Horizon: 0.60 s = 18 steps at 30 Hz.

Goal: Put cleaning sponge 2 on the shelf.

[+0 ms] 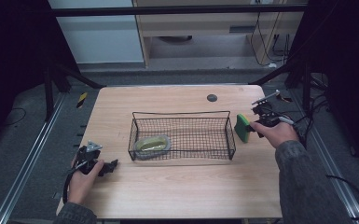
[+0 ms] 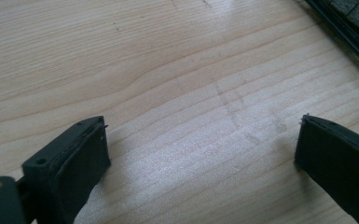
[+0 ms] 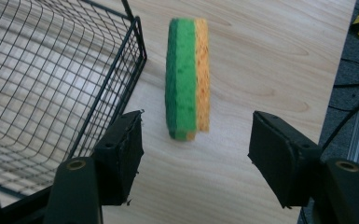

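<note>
Two tools are seen over one desk (image 1: 177,191), listed big to small. Desk: light wood, bare in front of the left tool. Wire basket (image 1: 182,116): black mesh, set mid-desk, with a flattish grey-and-olive item (image 1: 152,144) lying in its left end; what that item is can't be told.

Sponge (image 3: 186,79): green scourer layer bonded to a yellow-orange foam layer, stood on edge on the desk just right of the basket's right end wall, apart from the wire. In the high view it is seen at (image 1: 242,128), just ahead of the right tool.

Right tool (image 3: 196,154): jaws are held partly apart and lined up either side of the sponge's near end; no pad contact is seen, nothing is gripped. Left tool (image 2: 200,154): jaws are spread wide over bare wood, nothing between them; in the high view it is rested low near the desk's left front (image 1: 107,167).

Handling, judged: sponge is expected to be very light, soft and compressible, not fragile, not slippery (scourer face is rough). Grip is best taken across the two broad faces, mid-height, squeezed only lightly. Being on edge, it could be tipped by one pad landing first. Basket rim is close, so the left jaw should be kept off the wire.
</note>
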Available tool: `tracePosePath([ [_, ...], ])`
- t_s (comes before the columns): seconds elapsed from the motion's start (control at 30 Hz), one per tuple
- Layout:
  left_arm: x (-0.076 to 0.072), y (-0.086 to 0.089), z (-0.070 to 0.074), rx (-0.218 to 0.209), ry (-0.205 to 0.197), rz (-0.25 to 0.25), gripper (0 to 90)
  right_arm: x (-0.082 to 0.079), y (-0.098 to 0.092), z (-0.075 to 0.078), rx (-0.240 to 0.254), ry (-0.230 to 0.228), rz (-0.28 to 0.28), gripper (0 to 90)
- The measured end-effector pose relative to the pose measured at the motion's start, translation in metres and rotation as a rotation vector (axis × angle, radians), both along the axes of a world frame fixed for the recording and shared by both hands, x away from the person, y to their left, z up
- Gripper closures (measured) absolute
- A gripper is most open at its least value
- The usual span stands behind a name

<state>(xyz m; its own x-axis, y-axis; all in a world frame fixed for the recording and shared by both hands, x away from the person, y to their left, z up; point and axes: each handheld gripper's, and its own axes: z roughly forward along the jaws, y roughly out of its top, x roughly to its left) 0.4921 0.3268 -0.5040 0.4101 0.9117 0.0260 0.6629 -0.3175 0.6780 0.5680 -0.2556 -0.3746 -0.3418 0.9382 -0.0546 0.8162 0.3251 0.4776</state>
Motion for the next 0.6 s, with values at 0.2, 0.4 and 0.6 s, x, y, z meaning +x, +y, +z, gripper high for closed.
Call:
tracePosePath([
  [0.2,0.0,0.001,-0.003,-0.016,-0.031,-0.006,0.0,0.021,0.007,-0.003,-0.003,0.031,-0.003,37.6],
  [0.4,-0.001,0.001,-0.004,-0.026,-0.042,-0.004,0.0,0.033,0.011,-0.011,-0.015,0.073,0.004,38.9],
  [0.6,-0.001,0.001,-0.004,-0.026,-0.042,-0.002,0.0,0.043,0.012,-0.018,-0.025,0.114,0.008,40.4],
])
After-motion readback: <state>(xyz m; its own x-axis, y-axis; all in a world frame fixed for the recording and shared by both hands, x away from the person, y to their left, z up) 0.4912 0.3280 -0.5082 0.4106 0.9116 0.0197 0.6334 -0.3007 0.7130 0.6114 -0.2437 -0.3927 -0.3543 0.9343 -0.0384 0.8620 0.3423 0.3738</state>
